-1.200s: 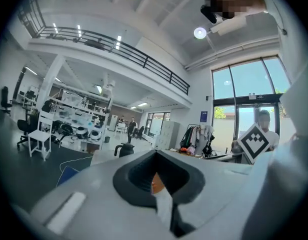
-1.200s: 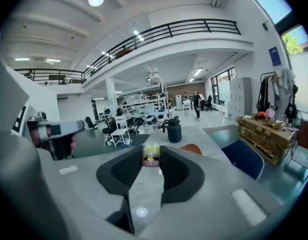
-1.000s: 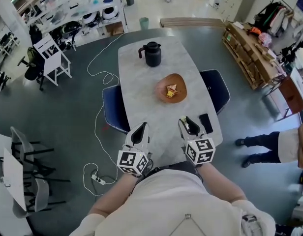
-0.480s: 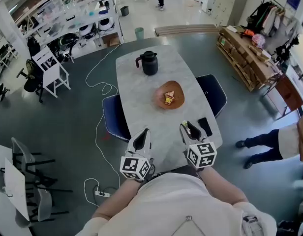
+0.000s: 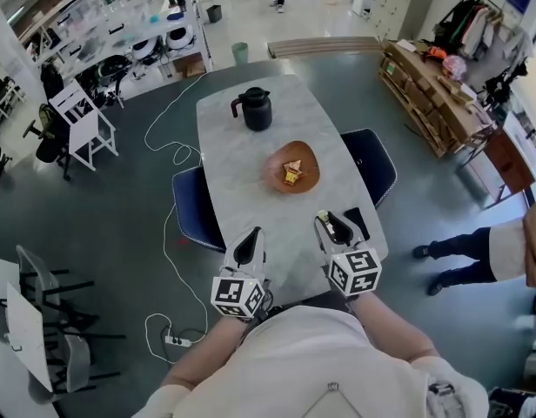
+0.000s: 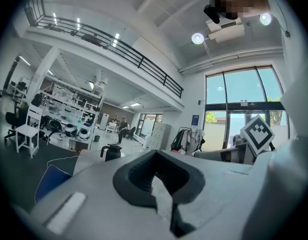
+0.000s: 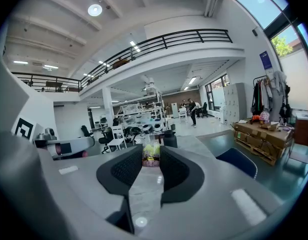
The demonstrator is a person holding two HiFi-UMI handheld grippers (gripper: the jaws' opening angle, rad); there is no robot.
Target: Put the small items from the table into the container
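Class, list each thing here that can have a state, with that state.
left gripper: shut, empty.
right gripper: shut on the small yellow item.
small yellow item: gripped between the jaws.
wooden bowl: upright, holding snack pieces.
black jug: upright, lid on.
phone: lying flat, screen dark.

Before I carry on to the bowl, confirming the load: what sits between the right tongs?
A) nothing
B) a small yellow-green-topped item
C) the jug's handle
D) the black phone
B: the right gripper view shows the right tongs closed on a small yellow-green-topped item.
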